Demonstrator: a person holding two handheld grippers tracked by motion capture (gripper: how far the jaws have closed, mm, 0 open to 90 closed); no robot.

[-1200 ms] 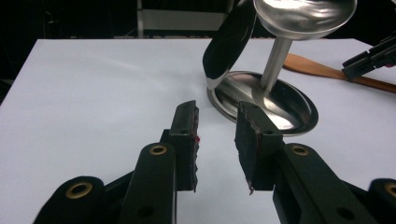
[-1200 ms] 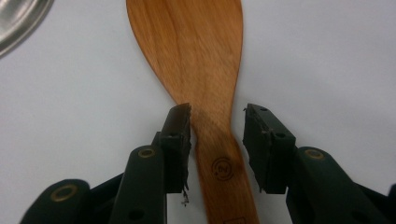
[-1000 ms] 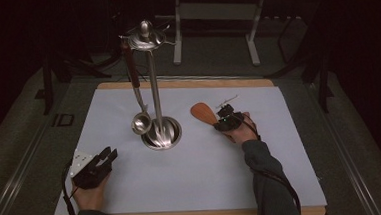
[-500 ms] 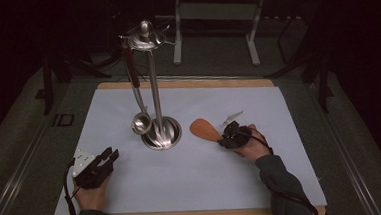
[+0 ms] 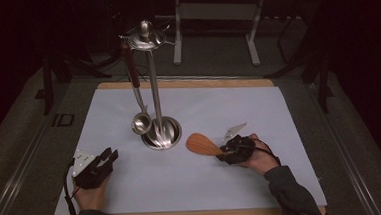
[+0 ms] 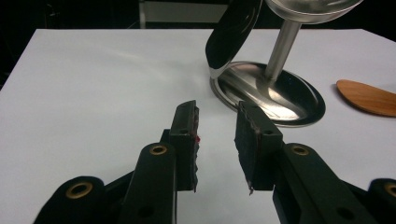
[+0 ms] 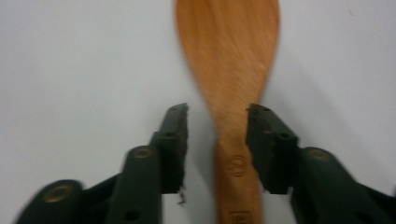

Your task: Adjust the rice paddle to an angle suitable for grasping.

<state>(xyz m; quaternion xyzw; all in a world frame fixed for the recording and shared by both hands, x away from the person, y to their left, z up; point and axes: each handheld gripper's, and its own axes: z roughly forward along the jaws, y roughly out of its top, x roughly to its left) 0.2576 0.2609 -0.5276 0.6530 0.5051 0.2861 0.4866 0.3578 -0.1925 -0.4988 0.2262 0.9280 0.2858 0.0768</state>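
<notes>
We find the wooden spatula [image 7: 227, 70] lying flat on the white table [image 5: 283, 182], right of the stand [image 5: 161, 132]. The right gripper [image 7: 217, 116] has just been opening; its jaws straddle the handle unpressed. We advise lifting clear straight up. The left gripper [image 6: 217, 116] rests spread, empty.

Wooden spatula [image 5: 202, 145] lying flat on the white table [image 5: 258, 108]

It is resting just beside the steel stand's base [image 5: 162, 134], blade pointing toward it, its narrow handle sitting between the right gripper's [image 5: 229, 150] parted jaws.

"ID" on the floor left of the table [image 5: 61, 120], round stamp on the wooden spatula [image 7: 237, 164] unreadable
</notes>
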